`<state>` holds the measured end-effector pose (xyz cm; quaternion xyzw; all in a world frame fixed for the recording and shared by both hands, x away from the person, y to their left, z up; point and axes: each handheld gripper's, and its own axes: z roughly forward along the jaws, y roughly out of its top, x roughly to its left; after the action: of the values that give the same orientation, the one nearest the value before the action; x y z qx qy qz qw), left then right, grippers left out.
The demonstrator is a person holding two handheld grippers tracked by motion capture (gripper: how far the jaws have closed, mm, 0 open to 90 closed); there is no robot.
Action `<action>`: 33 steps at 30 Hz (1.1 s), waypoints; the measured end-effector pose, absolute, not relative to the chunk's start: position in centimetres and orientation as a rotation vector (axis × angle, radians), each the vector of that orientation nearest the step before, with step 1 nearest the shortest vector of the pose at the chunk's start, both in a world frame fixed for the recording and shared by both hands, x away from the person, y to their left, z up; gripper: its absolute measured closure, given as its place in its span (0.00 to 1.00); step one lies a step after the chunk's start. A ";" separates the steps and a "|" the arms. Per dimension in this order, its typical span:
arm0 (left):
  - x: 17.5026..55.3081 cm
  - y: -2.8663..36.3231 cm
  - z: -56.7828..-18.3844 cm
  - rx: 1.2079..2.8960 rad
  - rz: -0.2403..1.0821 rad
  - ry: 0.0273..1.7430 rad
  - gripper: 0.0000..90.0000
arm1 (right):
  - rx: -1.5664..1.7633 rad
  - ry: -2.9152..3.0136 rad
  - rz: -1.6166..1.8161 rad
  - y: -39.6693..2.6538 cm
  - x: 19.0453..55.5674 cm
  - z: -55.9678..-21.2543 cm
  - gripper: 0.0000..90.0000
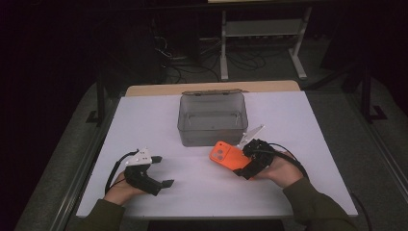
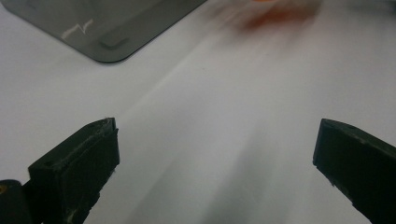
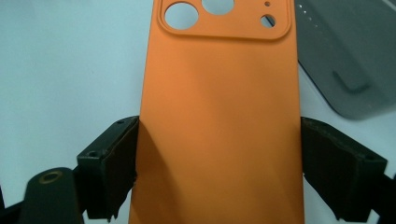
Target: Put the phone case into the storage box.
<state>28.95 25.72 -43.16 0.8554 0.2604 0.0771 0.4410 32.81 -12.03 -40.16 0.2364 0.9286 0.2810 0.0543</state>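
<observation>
The right gripper clamps its jaws on both long edges of the orange phone case, apparently just above the white table, beside the grey plastic box. The left gripper rests with its jaws wide apart, holding nothing.

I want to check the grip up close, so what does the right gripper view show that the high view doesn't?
Right gripper view: both jaws pressed on the long edges of the orange phone case, and its camera cutouts.

High view: the whole grey plastic box, the left hand-held gripper empty and open, and the right hand-held gripper from above.

Both: case, box, white table.
</observation>
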 end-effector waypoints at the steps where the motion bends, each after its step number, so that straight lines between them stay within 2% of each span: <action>1: 29.0 25.7 -43.1 2.124 0.191 0.646 0.00 | 0.715 2.821 0.855 -11.8 32.9 -40.2 0.17; 33: 29.0 25.8 -43.1 2.121 0.194 0.643 0.00 | 0.533 2.891 0.832 -6.6 34.0 -40.4 0.17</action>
<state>29.04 25.82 -43.13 0.8549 0.2592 0.0783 0.4425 33.95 -6.63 -40.37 0.1743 0.9454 0.2720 0.0434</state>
